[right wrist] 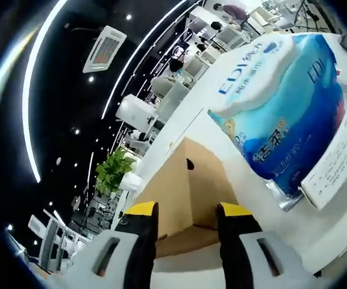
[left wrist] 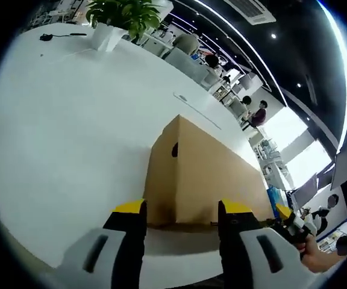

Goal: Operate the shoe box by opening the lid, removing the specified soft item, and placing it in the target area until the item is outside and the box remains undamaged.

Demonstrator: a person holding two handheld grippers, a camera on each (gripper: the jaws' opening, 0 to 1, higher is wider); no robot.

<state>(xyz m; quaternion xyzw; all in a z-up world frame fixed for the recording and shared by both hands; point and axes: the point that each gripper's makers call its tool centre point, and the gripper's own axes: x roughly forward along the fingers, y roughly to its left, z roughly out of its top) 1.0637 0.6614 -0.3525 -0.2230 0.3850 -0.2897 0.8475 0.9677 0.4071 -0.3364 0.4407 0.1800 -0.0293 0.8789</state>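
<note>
A brown cardboard shoe box point(left wrist: 203, 174) lies on the white table point(left wrist: 71, 132) with its lid down and a small round hole in its end wall. My left gripper point(left wrist: 182, 220) is open just short of the box's near end, with nothing between its yellow-tipped jaws. In the right gripper view the same box point(right wrist: 182, 180) lies ahead, and my right gripper point(right wrist: 185, 214) is open and empty close to its near edge. The right gripper point(left wrist: 289, 217), held by a hand point(left wrist: 315, 253), also shows past the box's right corner in the left gripper view.
A large blue-and-white pack of tissue rolls point(right wrist: 282, 102) stands right of the box, with a printed white sheet point(right wrist: 342, 156) against it. A potted plant point(left wrist: 122, 15) and a black cable point(left wrist: 47, 37) sit at the table's far end. People point(left wrist: 258, 114) sit at desks beyond.
</note>
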